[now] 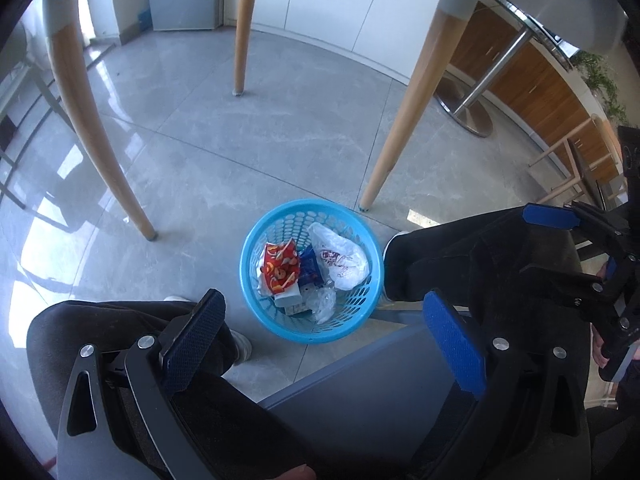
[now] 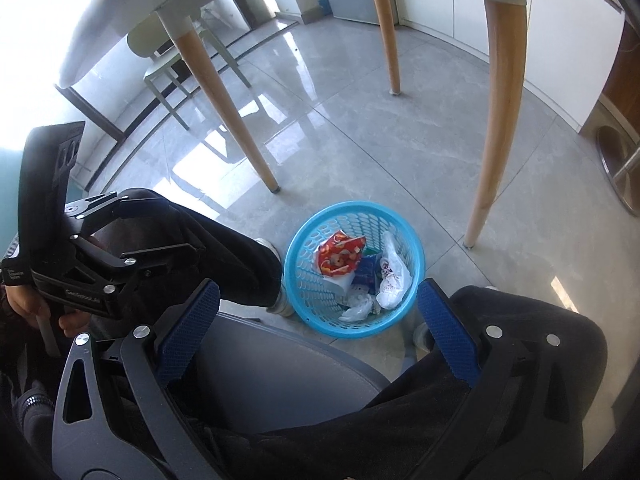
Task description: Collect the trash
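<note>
A blue plastic basket (image 1: 256, 240) stands on the grey floor between the person's legs; it also shows in the right wrist view (image 2: 308, 268). It holds a red snack wrapper (image 1: 280, 266), a blue packet (image 1: 310, 270), a white plastic bag (image 1: 342, 260) and clear crumpled plastic (image 1: 322, 302). My left gripper (image 1: 320, 308) is open and empty, held above the basket. My right gripper (image 2: 318, 300) is open and empty, also above the basket. The right gripper shows at the right edge of the left wrist view (image 1: 552, 218).
Wooden table legs (image 1: 104, 148) (image 1: 404, 124) stand around the basket under a white tabletop (image 2: 120, 20). The person's black-trousered legs (image 1: 480, 264) and a grey chair seat (image 1: 360, 396) lie below the grippers. A metal table base (image 1: 464, 112) stands at the right.
</note>
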The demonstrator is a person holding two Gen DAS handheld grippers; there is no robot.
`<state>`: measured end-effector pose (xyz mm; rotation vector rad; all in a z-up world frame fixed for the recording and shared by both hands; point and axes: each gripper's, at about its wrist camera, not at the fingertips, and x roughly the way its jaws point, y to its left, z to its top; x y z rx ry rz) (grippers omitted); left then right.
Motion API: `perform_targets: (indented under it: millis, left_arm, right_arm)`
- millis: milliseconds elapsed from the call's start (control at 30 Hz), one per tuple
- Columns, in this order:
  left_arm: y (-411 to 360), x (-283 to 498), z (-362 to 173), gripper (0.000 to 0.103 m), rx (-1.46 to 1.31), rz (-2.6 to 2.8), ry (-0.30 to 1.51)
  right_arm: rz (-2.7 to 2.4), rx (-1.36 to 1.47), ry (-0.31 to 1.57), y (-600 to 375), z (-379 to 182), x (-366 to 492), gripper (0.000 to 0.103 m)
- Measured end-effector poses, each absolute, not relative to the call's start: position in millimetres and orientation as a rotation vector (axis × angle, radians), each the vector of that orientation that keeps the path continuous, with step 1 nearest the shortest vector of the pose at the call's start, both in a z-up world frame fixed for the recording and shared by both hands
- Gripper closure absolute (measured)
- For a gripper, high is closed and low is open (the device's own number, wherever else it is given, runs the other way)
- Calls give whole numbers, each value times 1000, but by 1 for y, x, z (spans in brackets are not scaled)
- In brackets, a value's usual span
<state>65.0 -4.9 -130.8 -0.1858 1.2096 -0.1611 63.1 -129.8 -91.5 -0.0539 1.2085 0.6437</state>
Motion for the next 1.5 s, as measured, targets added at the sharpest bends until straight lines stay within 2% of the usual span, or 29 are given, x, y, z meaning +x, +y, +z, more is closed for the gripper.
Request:
perform_targets:
  millis: [1500]
  left_arm:
    - [-14,56,-115,6,-133,-127,1128]
  right_arm:
    - [663,-74,1205,-120,-83,54,9]
